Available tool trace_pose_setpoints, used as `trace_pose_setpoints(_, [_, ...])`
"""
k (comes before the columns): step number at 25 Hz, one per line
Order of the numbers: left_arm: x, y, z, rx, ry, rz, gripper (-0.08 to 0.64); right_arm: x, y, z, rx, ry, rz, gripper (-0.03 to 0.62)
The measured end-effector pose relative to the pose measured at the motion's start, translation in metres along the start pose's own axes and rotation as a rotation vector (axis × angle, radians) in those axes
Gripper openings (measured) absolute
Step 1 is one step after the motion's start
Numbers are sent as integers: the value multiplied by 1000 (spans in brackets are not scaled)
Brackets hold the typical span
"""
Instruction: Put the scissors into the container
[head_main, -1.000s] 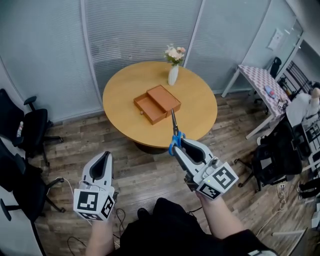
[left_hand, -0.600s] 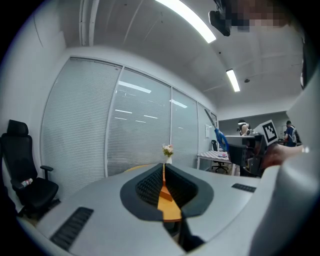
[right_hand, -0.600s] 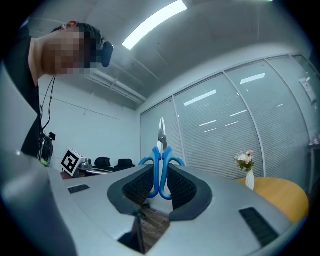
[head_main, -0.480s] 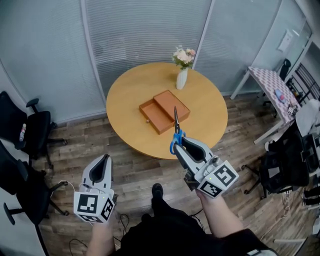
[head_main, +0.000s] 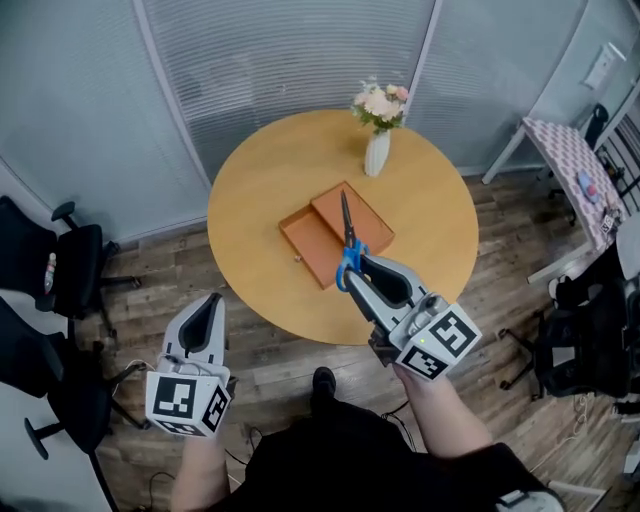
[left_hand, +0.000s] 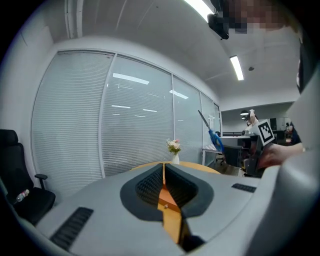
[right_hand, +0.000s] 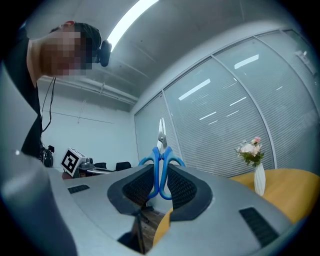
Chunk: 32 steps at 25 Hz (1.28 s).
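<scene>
- Scissors (head_main: 347, 240) stand at frame centre, blue handles pinched in the right claw (head_main: 358, 277), blades pointing up and away, held in the air.
- Compared with a second ago, the round surface (head_main: 260, 200) sits lower and nearer in the head view. The blade tips now overlap the container (head_main: 310, 245), so the carry is probably closing in, release not yet due.
- The container, an orange box with its drawer pulled toward lower left, appears empty.
- Left claw (head_main: 210, 305), lower left, is pressed together on nothing.
- A vase of flowers (head_main: 377, 150) stands beyond, upper centre.
</scene>
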<state>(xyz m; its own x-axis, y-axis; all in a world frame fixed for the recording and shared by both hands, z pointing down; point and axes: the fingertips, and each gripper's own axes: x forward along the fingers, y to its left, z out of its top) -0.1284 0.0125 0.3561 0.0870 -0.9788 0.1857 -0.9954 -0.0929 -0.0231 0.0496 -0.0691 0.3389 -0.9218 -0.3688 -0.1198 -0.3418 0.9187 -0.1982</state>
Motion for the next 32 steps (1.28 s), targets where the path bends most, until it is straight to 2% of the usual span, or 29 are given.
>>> trace_pose_setpoints(9, [48,3,15,19,-4,-20,21,19,-42,16,-13,-17,1,98])
trace_pose_setpoints(15, [80,24,16,8,-16,-63,21,34,-63,9,-14,3,-59,98])
trace_pose_setpoints(24, [152,72,20,8,-35,-225,21,84,-100,-14,-14,51,-217,98])
trace_pose_setpoints(32, [205,125,13,-5,-23,-355,21,138,-115,-39,-18,93,-348,98])
